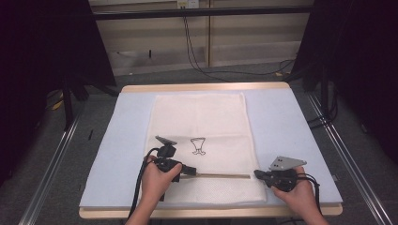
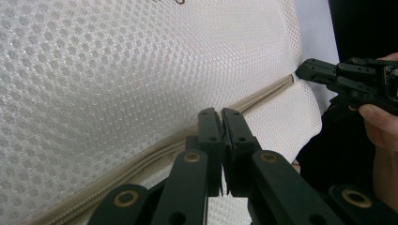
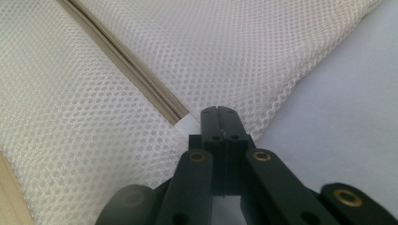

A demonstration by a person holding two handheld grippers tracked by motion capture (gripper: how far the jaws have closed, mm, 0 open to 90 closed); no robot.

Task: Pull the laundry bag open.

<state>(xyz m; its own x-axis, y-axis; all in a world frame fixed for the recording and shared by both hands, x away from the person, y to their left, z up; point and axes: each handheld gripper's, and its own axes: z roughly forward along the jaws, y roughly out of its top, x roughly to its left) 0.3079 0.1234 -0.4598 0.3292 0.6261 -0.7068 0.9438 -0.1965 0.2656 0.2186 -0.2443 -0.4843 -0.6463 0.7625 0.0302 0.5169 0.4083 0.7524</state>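
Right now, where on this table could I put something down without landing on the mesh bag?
The pale mat lies bare in strips left and right of the mesh bag, the right strip wider. A thin band runs behind the bag. The near edge is crowded: the left tool and right tool sit at the zipper.

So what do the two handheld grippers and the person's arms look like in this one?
Both grippers are black, with two flat black jaws on linked bars joined by brass-coloured rivets. The left gripper and right gripper each carry a grey three-cornered plate on top and trail black cables. The forearms entering from below are bare, with no sleeves or gloves in view.
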